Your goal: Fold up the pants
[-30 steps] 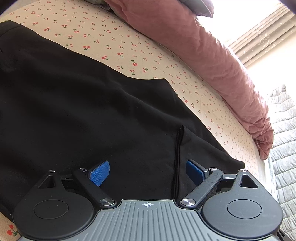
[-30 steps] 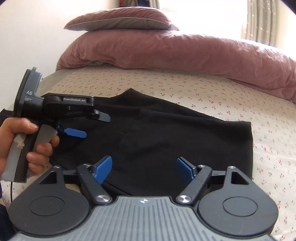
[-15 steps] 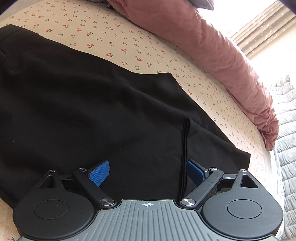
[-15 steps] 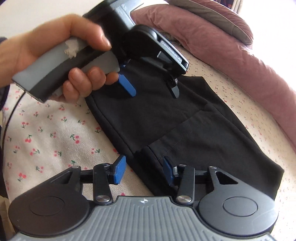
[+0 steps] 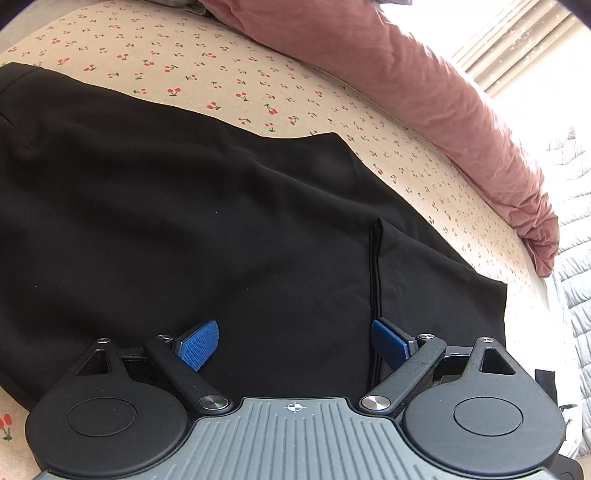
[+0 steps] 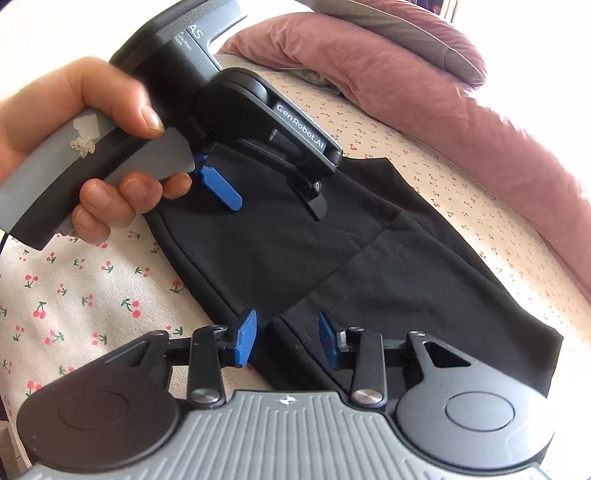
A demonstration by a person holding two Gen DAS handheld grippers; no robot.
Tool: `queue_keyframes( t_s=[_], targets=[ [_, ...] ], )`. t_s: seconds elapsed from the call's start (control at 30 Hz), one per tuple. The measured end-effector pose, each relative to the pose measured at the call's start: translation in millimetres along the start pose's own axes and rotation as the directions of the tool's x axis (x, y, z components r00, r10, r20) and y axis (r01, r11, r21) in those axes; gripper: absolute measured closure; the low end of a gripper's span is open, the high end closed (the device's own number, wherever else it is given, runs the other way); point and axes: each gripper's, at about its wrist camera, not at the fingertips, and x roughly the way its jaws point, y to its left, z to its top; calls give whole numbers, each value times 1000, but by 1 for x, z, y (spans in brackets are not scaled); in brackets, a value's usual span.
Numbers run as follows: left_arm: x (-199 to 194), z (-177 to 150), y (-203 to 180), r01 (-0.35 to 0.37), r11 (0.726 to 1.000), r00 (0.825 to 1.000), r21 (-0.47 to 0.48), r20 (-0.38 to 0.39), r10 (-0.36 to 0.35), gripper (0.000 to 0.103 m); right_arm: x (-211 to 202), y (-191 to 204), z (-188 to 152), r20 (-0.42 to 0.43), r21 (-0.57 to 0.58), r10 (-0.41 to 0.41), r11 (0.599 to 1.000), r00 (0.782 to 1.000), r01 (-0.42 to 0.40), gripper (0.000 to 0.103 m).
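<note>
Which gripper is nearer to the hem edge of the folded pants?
Right. The right gripper has its jaws on either side of the hem edge of the pants. The left gripper hangs open over the cloth farther up.

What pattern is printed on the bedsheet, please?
Small red cherries on cream bedsheet, clearest in the left wrist view.

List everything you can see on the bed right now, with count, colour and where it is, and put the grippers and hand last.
pants: one, black, lying partly folded on the bed sheet
bed sheet: one, cream with red cherries, under the pants
duvet: one, dusty pink, bunched along the far edge
pillow: one, grey-and-pink, atop the duvet
quilt: one, pale grey, right edge
left gripper: open, above the pants
right gripper: part open, straddling the near pants edge
left hand: holding the left gripper's handle
</note>
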Motion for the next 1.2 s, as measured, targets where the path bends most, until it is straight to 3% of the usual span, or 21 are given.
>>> queue_keyframes(
  t_s=[0.13,0.2,0.27,0.4,0.47,0.57,0.7,0.8,0.9,1.13,1.2],
  targets=[
    [0,-1,-3,-19,1000,1000,22,-3,19,11,17,16,-5,-65,-97,-64,994,996,58,75],
    [0,-3,-6,-32,999,999,42,-2,33,11,17,18,-4,-58,-110,-56,993,997,50,84],
    [0,-4,-9,-47,996,999,73,-5,47,12,16,17,-4,-56,-107,-61,993,997,54,94],
    [-1,-5,-11,-50,994,999,93,-12,51,12,11,3,-1,-40,-27,-27,999,999,26,102],
    [-3,-3,-7,-26,998,1000,58,-12,26,12,3,-4,2,-9,15,-21,1000,1000,21,103],
    [-8,-3,-4,77,997,997,-14,-22,-77,11,-9,-16,5,35,70,-27,997,999,25,103],
    [-7,-8,-9,216,971,975,-105,-38,-221,8,-20,-34,7,82,149,-42,988,996,30,103],
    [4,-13,-18,227,961,970,-156,-49,-237,7,-25,-40,7,106,183,-43,983,993,23,103],
    [18,-16,-34,232,963,967,-134,-72,-243,7,-29,-41,8,123,188,-46,982,991,23,103],
    [55,-23,-61,320,906,924,-276,-119,-363,7,-36,-50,4,147,236,-50,972,988,14,103],
    [64,-23,-66,323,899,921,-296,-120,-370,7,-41,-51,2,158,250,-46,968,986,5,103]
  ],
)
